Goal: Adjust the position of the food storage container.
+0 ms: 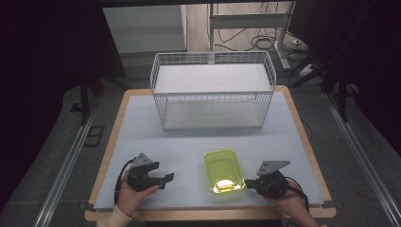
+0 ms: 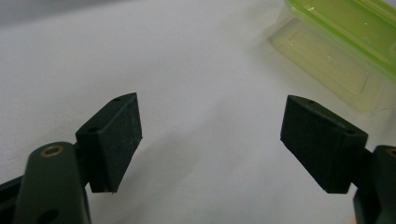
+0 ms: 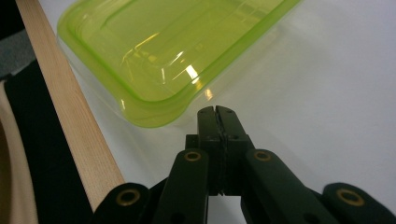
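Note:
A clear box with a yellow-green lid (image 1: 223, 170) lies on the pale table top near the front edge, between both hands. My left gripper (image 1: 166, 180) is to its left, jaws spread wide with bare table between them; the box (image 2: 348, 44) sits at the upper right of the left gripper view. My right gripper (image 1: 248, 183) is at the box's near right corner, jaws pressed together with nothing between them. In the right gripper view the shut tips (image 3: 217, 113) stop just short of the lid's corner (image 3: 161, 70).
A white wire basket (image 1: 213, 90) with a white shelf inside stands at the back middle of the table. The table's wooden edge (image 3: 70, 107) runs close beside the box. Cables and a metal stand (image 1: 265, 28) lie on the floor beyond.

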`<action>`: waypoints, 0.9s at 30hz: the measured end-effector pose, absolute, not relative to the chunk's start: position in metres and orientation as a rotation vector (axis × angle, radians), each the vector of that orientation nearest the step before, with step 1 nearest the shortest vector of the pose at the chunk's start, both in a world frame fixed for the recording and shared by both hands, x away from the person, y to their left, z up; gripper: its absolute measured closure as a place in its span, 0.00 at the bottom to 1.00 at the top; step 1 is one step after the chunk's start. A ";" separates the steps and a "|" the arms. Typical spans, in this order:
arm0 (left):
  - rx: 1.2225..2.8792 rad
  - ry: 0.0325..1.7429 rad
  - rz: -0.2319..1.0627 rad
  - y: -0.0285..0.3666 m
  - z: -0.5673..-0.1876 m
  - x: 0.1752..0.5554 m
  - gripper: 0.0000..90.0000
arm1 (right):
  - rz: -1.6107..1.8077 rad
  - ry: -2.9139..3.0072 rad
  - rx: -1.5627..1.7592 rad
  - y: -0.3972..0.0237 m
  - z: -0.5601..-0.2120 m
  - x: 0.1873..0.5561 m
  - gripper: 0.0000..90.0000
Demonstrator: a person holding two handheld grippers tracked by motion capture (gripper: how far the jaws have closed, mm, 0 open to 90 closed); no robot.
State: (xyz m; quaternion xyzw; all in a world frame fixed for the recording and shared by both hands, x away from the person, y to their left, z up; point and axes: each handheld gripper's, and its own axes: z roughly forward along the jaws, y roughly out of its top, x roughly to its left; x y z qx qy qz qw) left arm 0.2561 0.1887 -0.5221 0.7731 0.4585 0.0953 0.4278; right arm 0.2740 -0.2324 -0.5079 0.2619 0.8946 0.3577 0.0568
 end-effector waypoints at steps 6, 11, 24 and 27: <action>1.929 1.148 0.242 0.189 -0.522 0.256 0.22 | 1.075 2.734 0.767 -0.227 -0.510 0.272 1.00; 1.931 1.146 0.239 0.189 -0.522 0.256 0.22 | 1.085 2.741 0.756 -0.226 -0.510 0.270 1.00; 1.926 1.148 0.242 0.189 -0.522 0.256 0.22 | 1.086 2.754 0.637 -0.205 -0.508 0.257 1.00; 1.928 1.147 0.241 0.189 -0.522 0.256 0.22 | 1.089 2.754 0.611 -0.198 -0.507 0.253 1.00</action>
